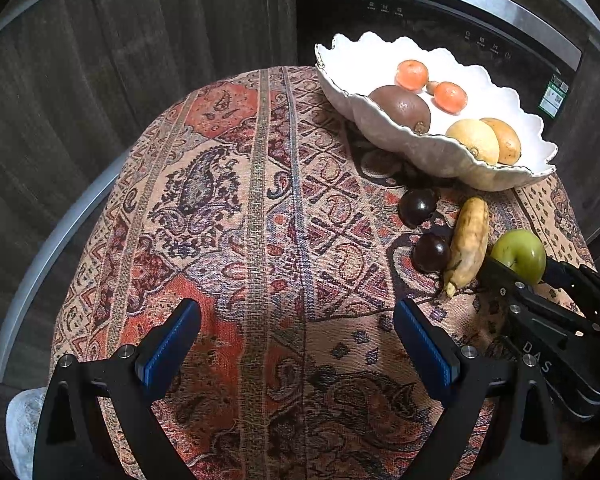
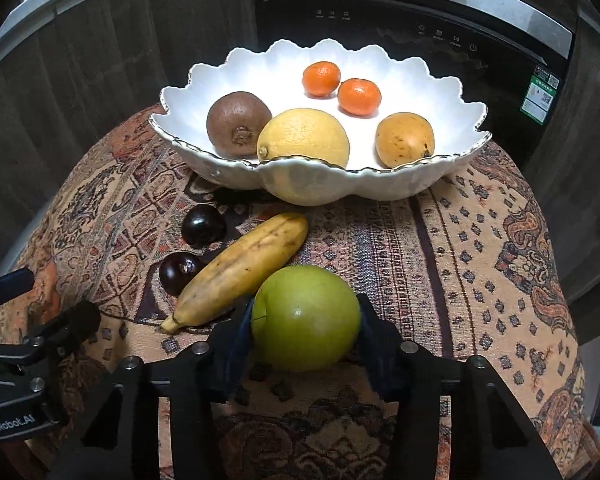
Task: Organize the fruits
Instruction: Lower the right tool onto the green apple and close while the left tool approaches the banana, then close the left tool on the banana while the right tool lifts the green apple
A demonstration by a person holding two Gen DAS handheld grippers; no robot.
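Right tool (image 2: 306,330) closed onto the green apple (image 2: 306,322), one pad on each flank at about the widest part; whether the apple sits on the patterned cloth of the table (image 2: 480,248) or is just lifted, I cannot tell. It lies low centre in the right wrist view, touching or just beside the banana (image 2: 240,268), which runs diagonally up toward the white scalloped bowl (image 2: 324,188). Two dark plums (image 2: 203,225) (image 2: 179,273) sit left of the banana, near each other. Bowl in the upper middle of the frame holds a kiwi (image 2: 238,122), a lemon (image 2: 304,138), two mandarins (image 2: 321,79) (image 2: 359,97) and one yellow-brown fruit (image 2: 405,139). Left tool (image 1: 296,328) wide open, holding nothing, hovering over bare cloth at the bottom of its own view, well apart from the fruit. Handling judgement: apple looks firm, smooth, fairly heavy for its size; waxy skin could slip, so a grip across the equator suits, with moderate squeeze to avoid bruising. Banana looks ripe and soft; take mid-body, gently. Plums small, round, glossy, apt to roll. Bowl looks ceramic with thin fluted rim, so set fruit down inside rather than drop; open room shows at the bowl's centre and right.
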